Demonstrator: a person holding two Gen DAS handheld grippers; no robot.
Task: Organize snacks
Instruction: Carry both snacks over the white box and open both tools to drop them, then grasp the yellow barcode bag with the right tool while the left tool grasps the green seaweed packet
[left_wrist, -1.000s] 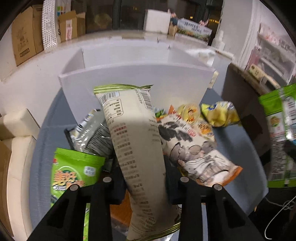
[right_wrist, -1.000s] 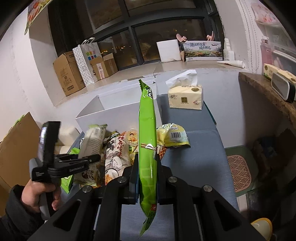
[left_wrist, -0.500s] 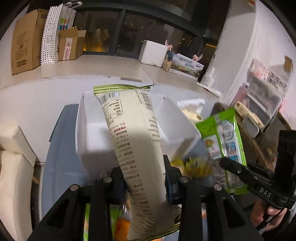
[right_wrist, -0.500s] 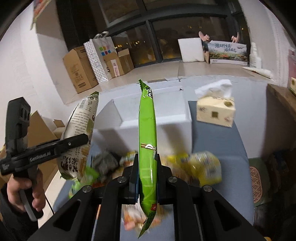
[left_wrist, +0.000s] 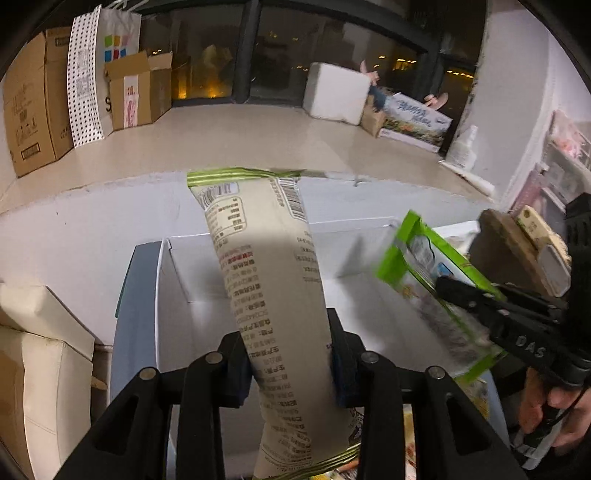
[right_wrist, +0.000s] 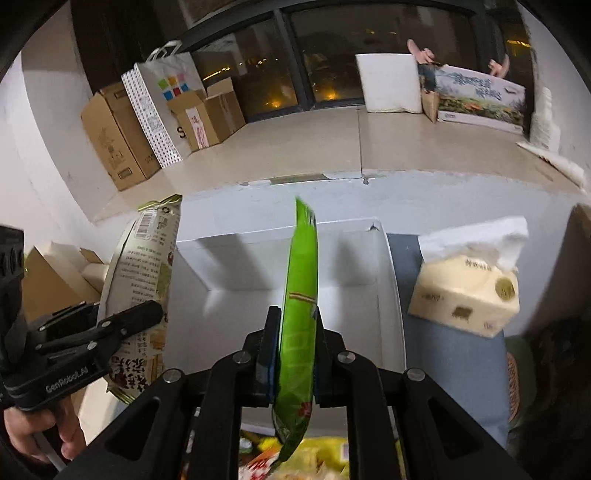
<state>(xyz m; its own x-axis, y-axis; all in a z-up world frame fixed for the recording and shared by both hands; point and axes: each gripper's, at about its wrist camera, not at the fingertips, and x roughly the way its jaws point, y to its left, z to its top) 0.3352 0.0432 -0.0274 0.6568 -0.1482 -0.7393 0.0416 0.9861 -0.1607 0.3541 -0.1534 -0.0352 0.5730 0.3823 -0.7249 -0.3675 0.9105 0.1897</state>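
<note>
The blue-grey bench (right_wrist: 454, 354) carries an open white box (right_wrist: 391, 295), whose floor is bare white and whose upright walls leave wide room inside. The box's left wall stands near the bench's left edge, with a strip of blue showing beside it. Right of the box, just beside its wall, sits a tissue pack (right_wrist: 465, 299) with a tissue standing up from it. At the near rim of the box lies a heap of loose snacks (right_wrist: 314, 461), blurred.

The left hand-held gripper (left_wrist: 288, 365) is tilted downward over the box's left half and is clenched on a tall beige packet (left_wrist: 269, 295), which stands upright between the pads, its green-striped top seam above the far wall. Its jaws have just been opening slightly, yet the pads still press the packet.

The right hand-held gripper (right_wrist: 295, 354) points down over the box's right half, grasping a thin green packet (right_wrist: 301, 295) edge-on and upright. A hand (left_wrist: 554, 413) grips its handle.
</note>
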